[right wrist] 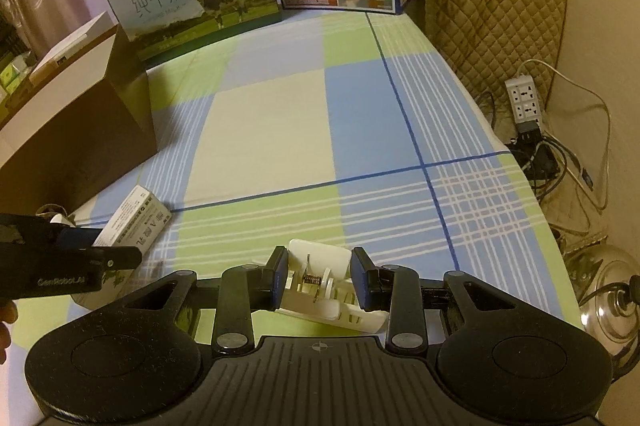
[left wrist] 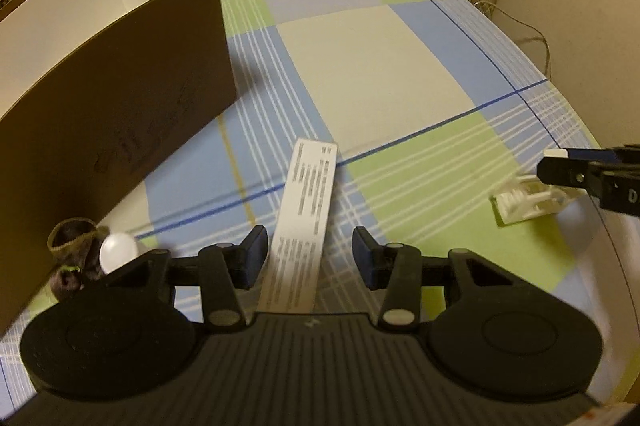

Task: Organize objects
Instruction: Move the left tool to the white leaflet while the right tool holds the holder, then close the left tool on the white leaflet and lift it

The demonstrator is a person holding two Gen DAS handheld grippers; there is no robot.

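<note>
A: What is my left gripper [left wrist: 306, 258] doing?
B: Its jaws are standing apart around the long white carton [left wrist: 304, 222], not pressing it.
A: My right gripper [right wrist: 320, 280] is pinching the white plastic clip [right wrist: 324, 286] on the checked tablecloth [right wrist: 280, 113].
B: The brown box [left wrist: 120, 85] is standing at ten o'clock from the carton; the dark sock [left wrist: 72, 246] and white ball [left wrist: 117, 250] are lying at nine o'clock.
</note>
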